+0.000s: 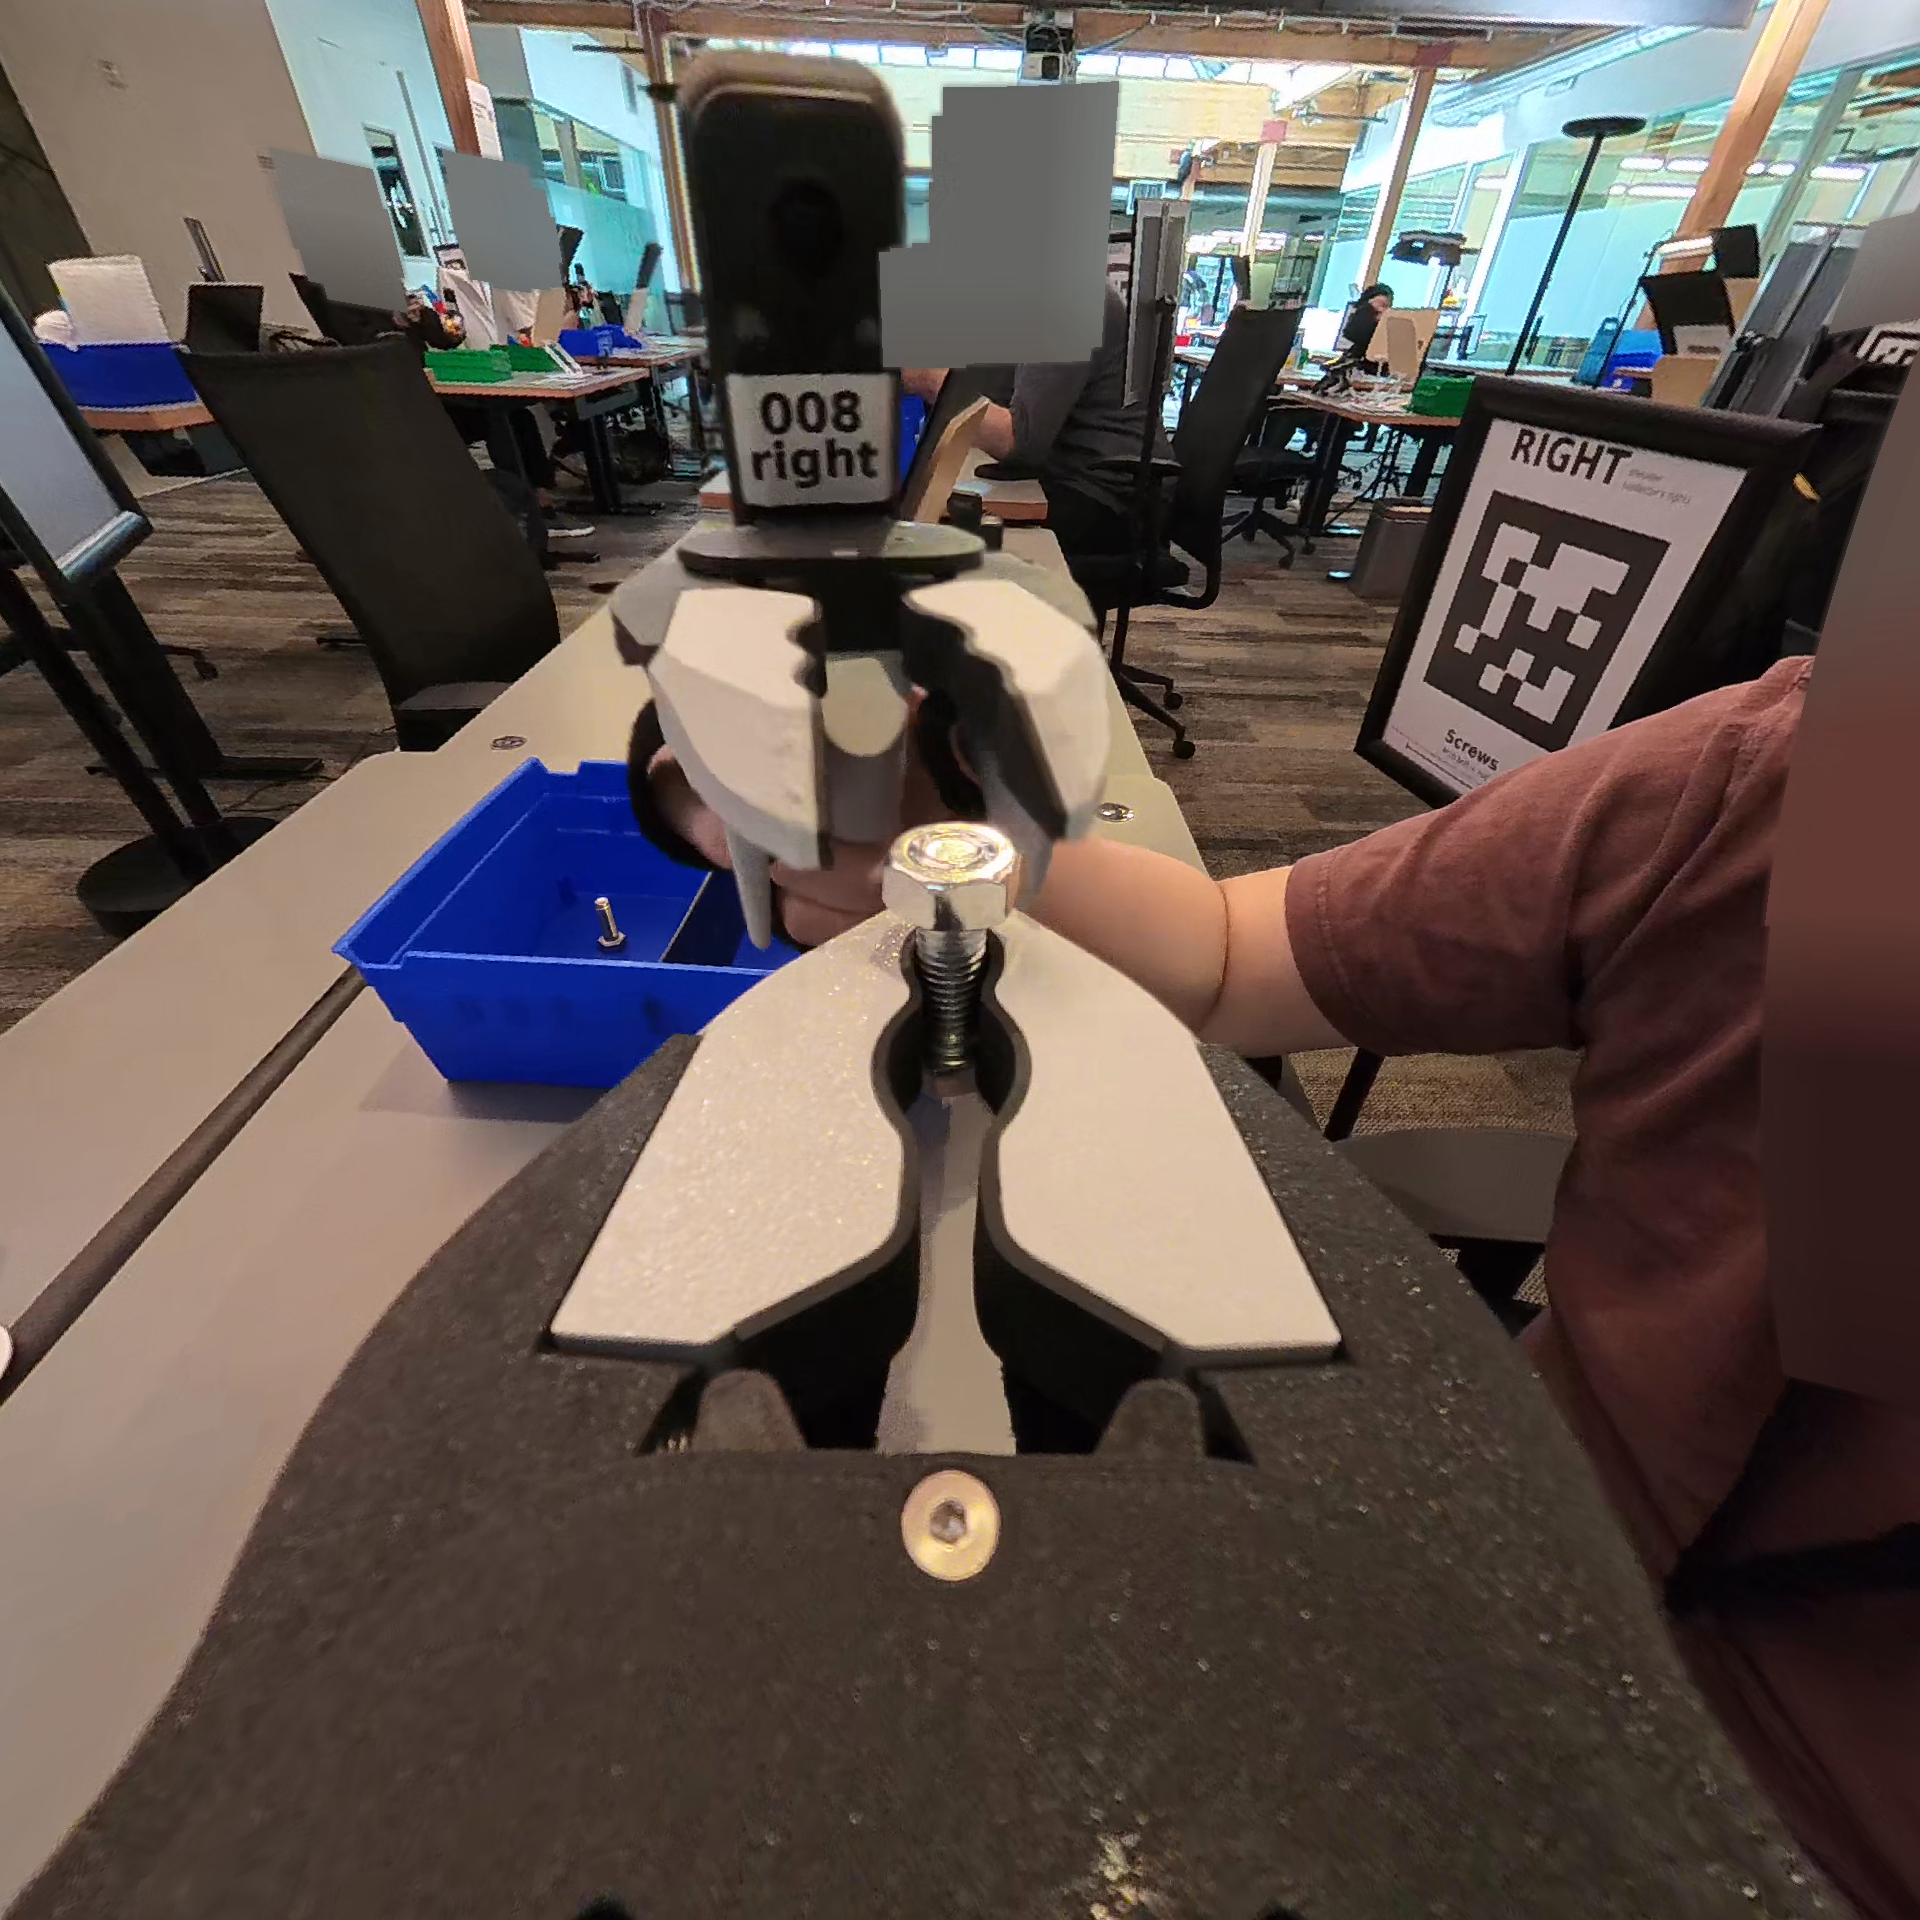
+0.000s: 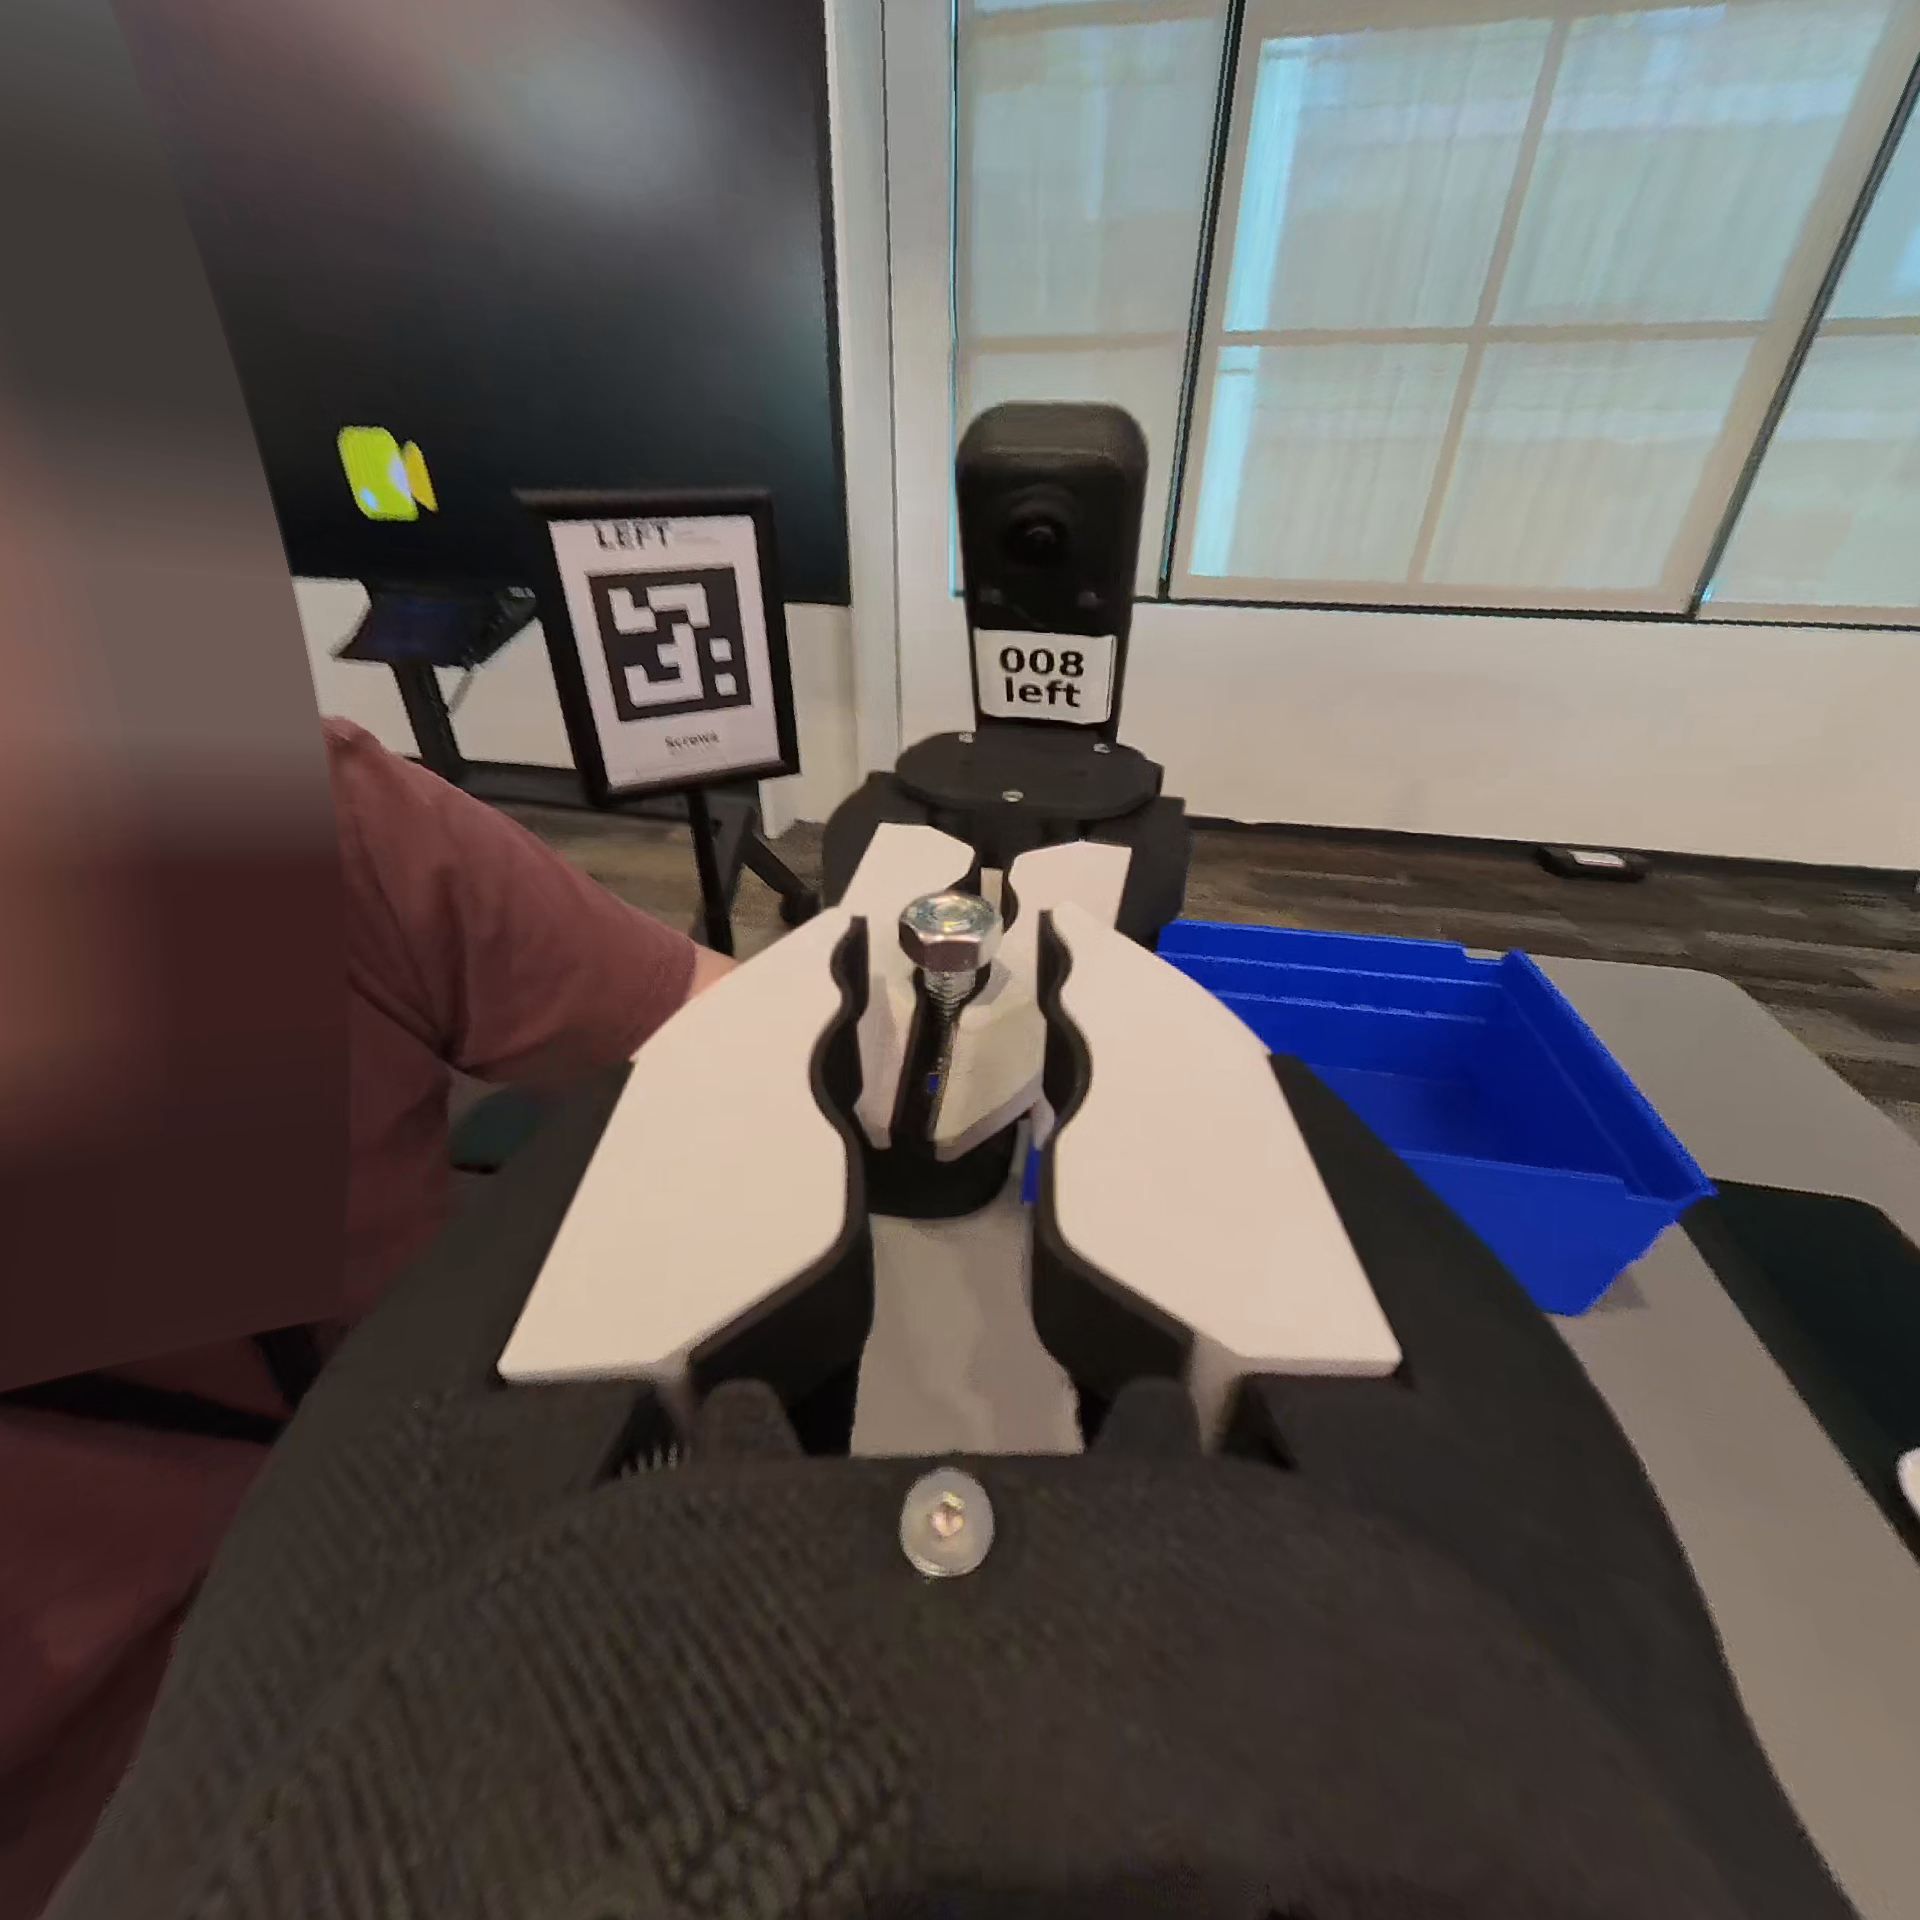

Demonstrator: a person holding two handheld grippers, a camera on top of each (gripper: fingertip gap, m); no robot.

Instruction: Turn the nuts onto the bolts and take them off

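Each camera sat just behind its own tool, looking forward along the fingers. The two views faced each other at close range, sharing the bolt (image 1: 948, 883) (image 2: 948, 940), the blue bin (image 1: 540, 935) (image 2: 1455, 1049) and the grey surface (image 1: 208, 1039) (image 2: 1704, 1382).

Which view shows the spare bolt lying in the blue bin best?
The left wrist view: the spare bolt stands in plain sight on the floor of the blue bin. The right wrist view shows the bin from its other side, but no bolt is visible inside there.
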